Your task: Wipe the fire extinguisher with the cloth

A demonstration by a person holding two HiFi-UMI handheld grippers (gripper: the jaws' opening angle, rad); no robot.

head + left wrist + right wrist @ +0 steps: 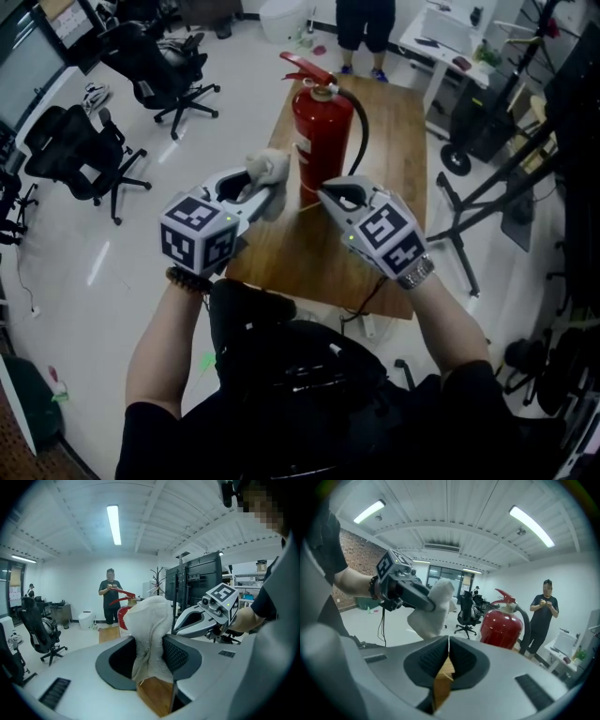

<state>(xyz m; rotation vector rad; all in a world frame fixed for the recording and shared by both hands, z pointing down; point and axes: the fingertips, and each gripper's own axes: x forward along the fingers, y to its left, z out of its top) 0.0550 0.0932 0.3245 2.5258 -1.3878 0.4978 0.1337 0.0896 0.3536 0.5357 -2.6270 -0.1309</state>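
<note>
A red fire extinguisher [322, 141] with a black hose stands upright on the wooden table [375, 234]; it also shows as the extinguisher [502, 627] in the right gripper view and the extinguisher [123, 616] behind the cloth in the left gripper view. My left gripper [267, 183] is shut on a bunched white cloth [269, 174], held just left of the cylinder. The cloth [149, 634] fills the gap between its pads. My right gripper [325, 193] is shut with nothing in it, at the cylinder's lower right. The jaws meet in the right gripper [449, 641].
Black office chairs [159, 66] stand on the floor to the left. A person [366, 28] stands beyond the table's far end. A white desk [450, 37] and black stands [497, 187] crowd the right side. A cable [370, 300] hangs off the table's near edge.
</note>
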